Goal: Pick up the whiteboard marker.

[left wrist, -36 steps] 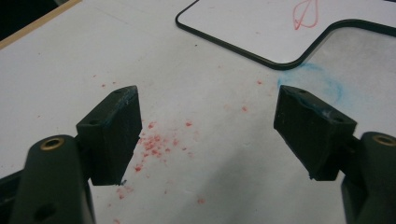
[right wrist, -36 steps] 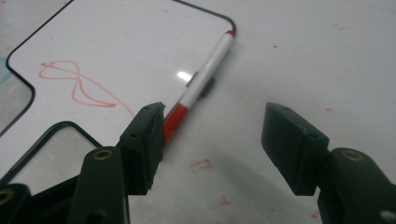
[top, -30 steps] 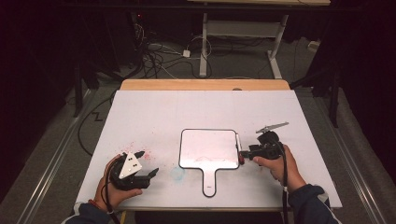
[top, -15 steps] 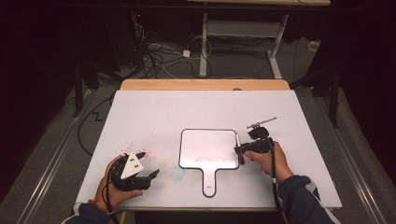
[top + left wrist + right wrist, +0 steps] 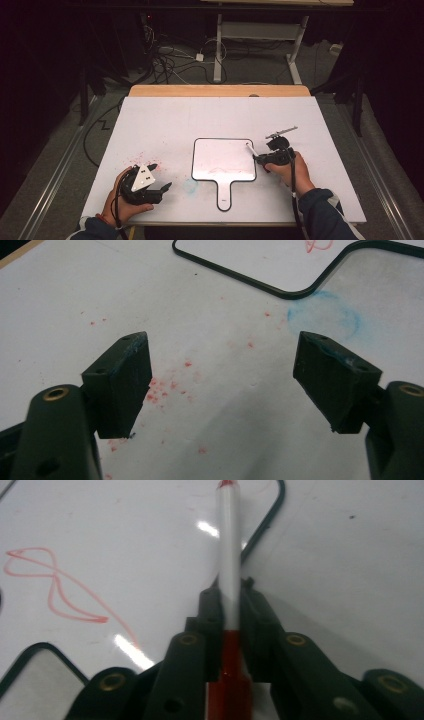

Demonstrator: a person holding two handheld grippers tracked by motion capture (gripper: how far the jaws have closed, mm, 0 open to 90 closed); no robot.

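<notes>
A white dry-erase board [image 5: 220,160] with a black rim and a handle lies mid-table; a red scribble [image 5: 55,587] marks it. My right gripper [image 5: 257,159] is at the board's right edge, shut on a white marker [image 5: 229,555] with a red end. Its jaws have just been closing with the marker between them. The marker's tip [image 5: 248,146] points onto the board. In the right gripper view the gripper [image 5: 229,597] clamps the barrel. My left gripper [image 5: 160,176] rests at the front left, open, with nothing between its jaws [image 5: 222,370].
Red specks [image 5: 165,387] and a blue smudge [image 5: 324,317] stain the white table cover near the left gripper. The table's wooden far edge [image 5: 220,90] shows at the back. Cables and desk legs stand on the dark floor beyond.
The right hand has shifted slightly left toward the board, and its jaws have come together on the marker. The left hand has stayed put.
</notes>
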